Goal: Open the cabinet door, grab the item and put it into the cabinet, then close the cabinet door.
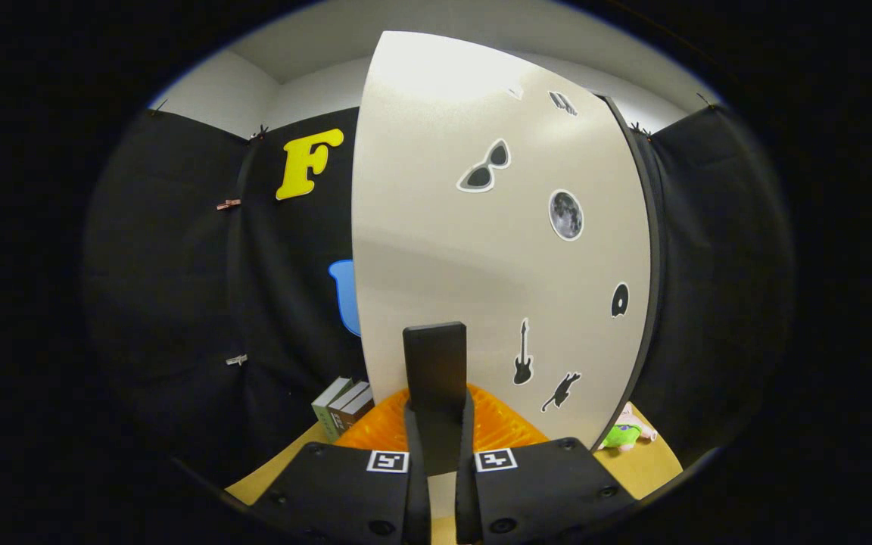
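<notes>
The gripper (440,424) has its two fingers pulled in close, and both of them squeeze the flat black handle (434,367) that sticks out from the door. The handle stands straight up between the fingers and pokes above their tips.

The handle sits on the big white cabinet door (481,250). The door rises right in front of the gripper. It looks swung out, with its left edge near the gripper and its right edge by a dark strip that runs up the side. Stickers are stuck on the door: a pair of sunglasses (485,166), a round grey moon (565,215), a small black guitar (523,353), and a little black cat (562,391) near the bottom.

Low down, just behind the fingers, is a bright orange ridged thing (496,424) at the foot of the door. I cannot tell what it is.

To the left of it, a few books (343,407) stand together on the light wooden tabletop (652,465).

To the right, just past the bottom corner of the door, a small soft toy in green and pink (625,433) lies on the tabletop. That is the item to put away, and it is outside the cabinet.
</notes>
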{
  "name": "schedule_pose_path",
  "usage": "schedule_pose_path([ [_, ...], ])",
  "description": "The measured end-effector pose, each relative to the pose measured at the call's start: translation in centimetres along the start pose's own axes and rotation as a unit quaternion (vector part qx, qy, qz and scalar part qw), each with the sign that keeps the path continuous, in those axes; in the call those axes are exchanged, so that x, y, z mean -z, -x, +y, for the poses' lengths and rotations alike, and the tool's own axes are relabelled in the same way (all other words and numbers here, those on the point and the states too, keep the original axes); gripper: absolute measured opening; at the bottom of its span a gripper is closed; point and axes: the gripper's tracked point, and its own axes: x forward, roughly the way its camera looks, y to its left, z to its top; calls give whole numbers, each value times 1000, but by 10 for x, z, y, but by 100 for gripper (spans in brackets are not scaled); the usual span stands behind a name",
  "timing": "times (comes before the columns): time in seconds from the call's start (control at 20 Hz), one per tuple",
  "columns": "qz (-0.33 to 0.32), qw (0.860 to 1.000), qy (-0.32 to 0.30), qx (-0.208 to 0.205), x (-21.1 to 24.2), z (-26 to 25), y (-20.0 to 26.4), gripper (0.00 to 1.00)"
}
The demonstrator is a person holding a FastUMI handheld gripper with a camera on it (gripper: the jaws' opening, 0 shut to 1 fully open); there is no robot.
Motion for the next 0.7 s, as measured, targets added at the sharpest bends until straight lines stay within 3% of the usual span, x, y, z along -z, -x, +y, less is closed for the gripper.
schedule_pose_path([
  [0.7, 0, 999, -34, 38, -3, -37, 44, 16],
])
